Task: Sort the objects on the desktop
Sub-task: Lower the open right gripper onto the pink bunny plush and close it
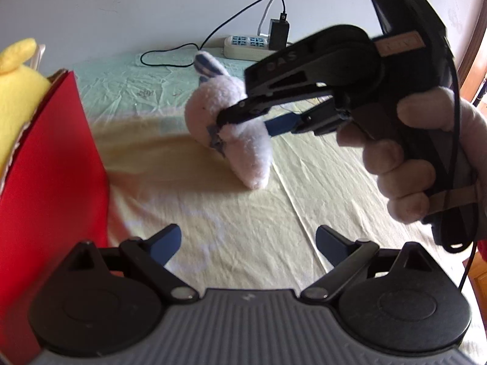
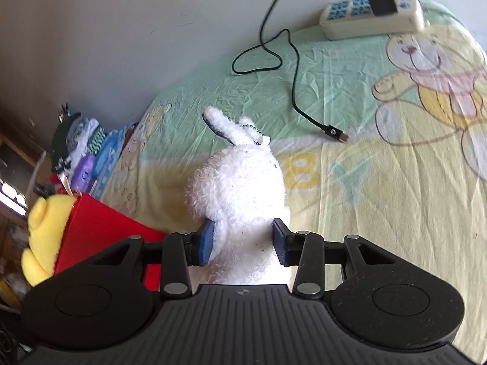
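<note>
The right hand-held gripper (image 2: 242, 245) was clamped on the white plush rabbit (image 2: 240, 194), just beside the red box (image 2: 106, 228). The left hand-held gripper (image 1: 248, 245) hung with fingers apart, holding nothing. A yellow plush toy (image 2: 42, 237) sat in that box. Beyond the rabbit, a power strip (image 2: 371, 15) lay on the cartoon-printed sheet covering the surface (image 2: 380, 197) against a pale wall.

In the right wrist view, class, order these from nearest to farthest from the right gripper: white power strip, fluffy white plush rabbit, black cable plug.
1. Fluffy white plush rabbit, clamped in the right gripper.
2. Black cable plug, right of centre on the sheet.
3. White power strip, top right by the wall.
</note>
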Available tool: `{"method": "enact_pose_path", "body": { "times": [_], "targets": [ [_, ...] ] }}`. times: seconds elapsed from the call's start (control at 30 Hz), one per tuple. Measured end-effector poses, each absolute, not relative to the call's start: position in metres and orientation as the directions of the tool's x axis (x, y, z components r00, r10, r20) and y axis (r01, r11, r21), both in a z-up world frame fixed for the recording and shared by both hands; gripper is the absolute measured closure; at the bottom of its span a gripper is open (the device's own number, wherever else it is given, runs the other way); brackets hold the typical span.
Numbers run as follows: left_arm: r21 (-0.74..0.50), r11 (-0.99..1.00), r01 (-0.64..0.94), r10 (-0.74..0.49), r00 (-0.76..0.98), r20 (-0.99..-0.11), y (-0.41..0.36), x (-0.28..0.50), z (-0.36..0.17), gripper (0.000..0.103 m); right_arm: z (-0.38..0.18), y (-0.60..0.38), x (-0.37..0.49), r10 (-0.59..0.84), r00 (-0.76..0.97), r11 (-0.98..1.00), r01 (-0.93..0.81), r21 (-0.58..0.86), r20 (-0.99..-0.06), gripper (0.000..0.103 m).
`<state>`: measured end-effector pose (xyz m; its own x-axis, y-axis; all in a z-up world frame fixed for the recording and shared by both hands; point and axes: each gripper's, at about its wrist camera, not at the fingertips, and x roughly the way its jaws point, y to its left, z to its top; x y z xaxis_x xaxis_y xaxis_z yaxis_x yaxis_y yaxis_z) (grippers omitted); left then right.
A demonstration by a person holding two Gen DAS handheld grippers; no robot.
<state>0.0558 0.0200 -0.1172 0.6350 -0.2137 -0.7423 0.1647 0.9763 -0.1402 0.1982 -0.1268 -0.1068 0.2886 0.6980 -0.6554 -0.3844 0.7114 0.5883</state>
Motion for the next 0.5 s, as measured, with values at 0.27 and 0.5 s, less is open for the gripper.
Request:
{"method": "enact_pose_path", "body": {
  "times": [0.27,0.5],
  "targets": [
    [-0.309,0.940,0.146,-0.333,0.591,-0.735,0.037,0.078,-0.116,0.007,-0.144,-0.193,0.174,0.837,0.230,0.519,-0.044,0.854,-0.497,0.060],
    [-0.419,0.899,0.126,-0.409,0.581,-0.704,0.035,0.100,-0.117,0.008,-0.143,-0.233,0.154,0.762,0.346,0.589,-0.020,0.808,-0.547,0.059]
  ]
}}
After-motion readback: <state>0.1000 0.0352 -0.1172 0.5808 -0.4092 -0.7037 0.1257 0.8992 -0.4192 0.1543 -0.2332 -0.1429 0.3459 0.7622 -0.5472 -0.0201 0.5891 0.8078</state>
